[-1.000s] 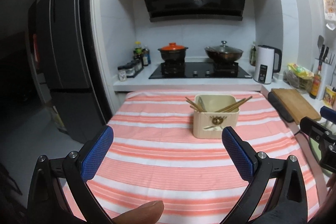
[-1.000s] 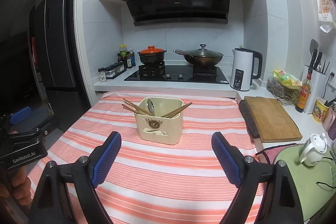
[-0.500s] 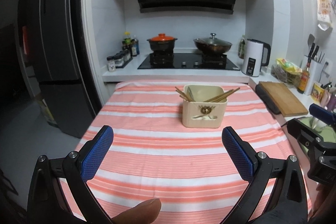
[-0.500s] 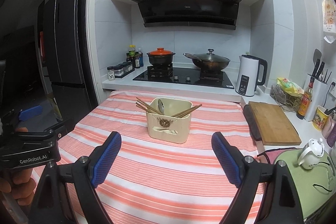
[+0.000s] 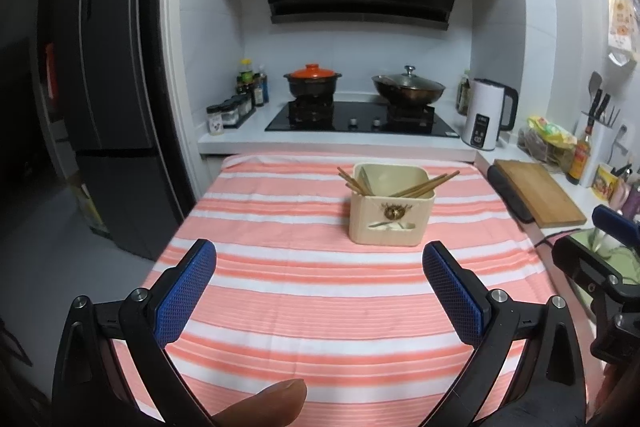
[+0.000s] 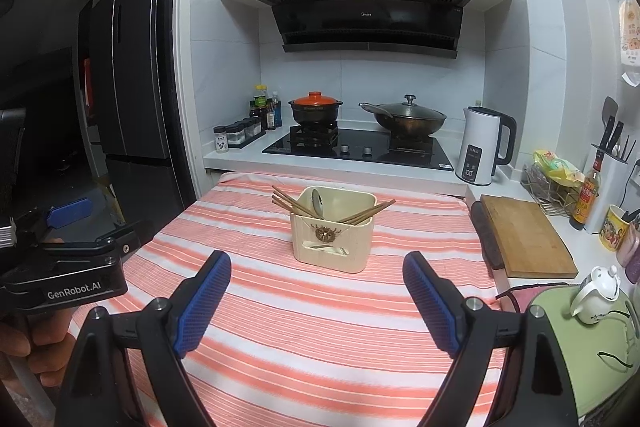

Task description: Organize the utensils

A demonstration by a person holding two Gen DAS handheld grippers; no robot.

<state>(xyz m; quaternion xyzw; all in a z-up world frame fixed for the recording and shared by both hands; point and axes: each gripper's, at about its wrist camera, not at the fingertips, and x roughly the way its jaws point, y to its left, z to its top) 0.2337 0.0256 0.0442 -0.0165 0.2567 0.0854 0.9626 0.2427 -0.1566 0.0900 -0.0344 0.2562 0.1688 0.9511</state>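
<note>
The cream holder [image 6: 333, 231] is standing near the middle of the right wrist frame, on the striped cloth [image 6: 320, 315]; wooden chopsticks [image 6: 294, 205] are leaning out over its left rim and more chopsticks [image 6: 366, 215] over its right rim, and a spoon [image 6: 318, 203] is standing inside. The left gripper [image 5: 318, 291] is hovering in the lower part of its frame with the fingers wide apart, holding nothing; the right gripper [image 6: 316, 301] is doing the same, also spread and empty. The utensils are already sitting in the holder, so this is fitting either a scattered bundle waiting for sorting or a finished job; if a pick is coming, I judge it is best approaching one chopstick group from above, closing on the free ends, without tipping the holder.
</note>
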